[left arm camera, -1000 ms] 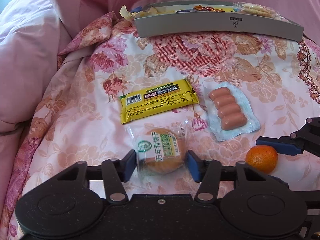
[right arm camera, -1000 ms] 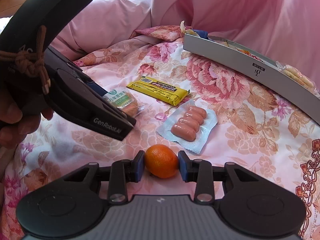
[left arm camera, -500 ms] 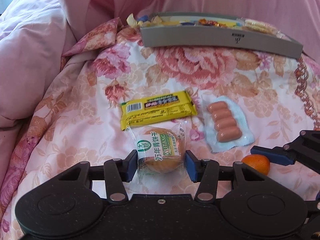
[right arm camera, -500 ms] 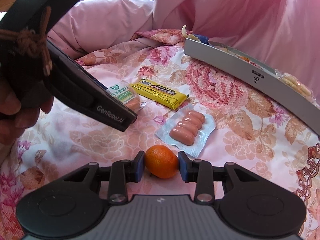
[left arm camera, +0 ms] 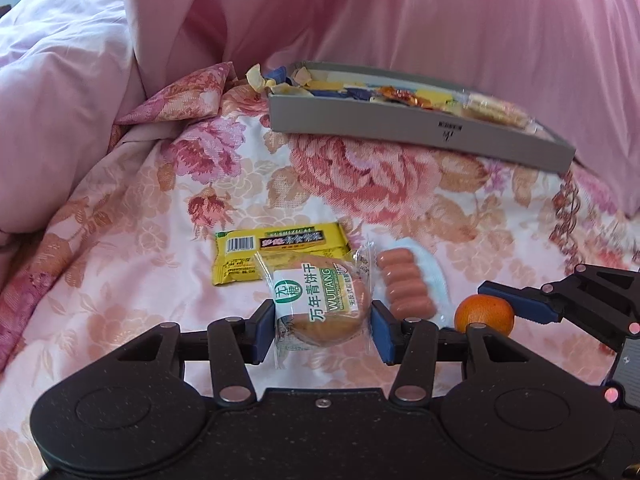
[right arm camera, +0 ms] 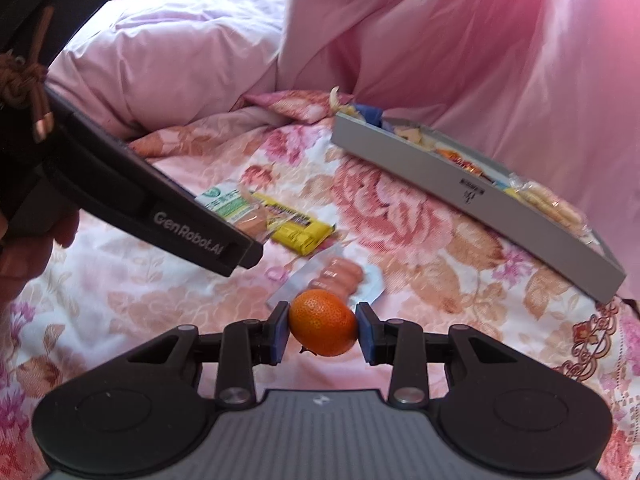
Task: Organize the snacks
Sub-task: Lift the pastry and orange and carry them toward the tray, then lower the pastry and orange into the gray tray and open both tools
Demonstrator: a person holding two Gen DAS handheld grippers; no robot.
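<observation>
My left wrist camera sits just behind its tongs [left arm camera: 323,322], looking forward and down over the flowered bed [left arm camera: 140,216] toward the grey tray [left arm camera: 400,126] at the far side. My right wrist camera looks along its own tongs [right arm camera: 322,330] from further right, angled leftward, so the tray [right arm camera: 460,184] runs off diagonally. Both views are close and low, and share the yellow bar [left arm camera: 280,250] [right arm camera: 300,230], sausage pack [left arm camera: 406,290] [right arm camera: 340,274], orange [left arm camera: 484,314] [right arm camera: 322,328] and tray.
</observation>
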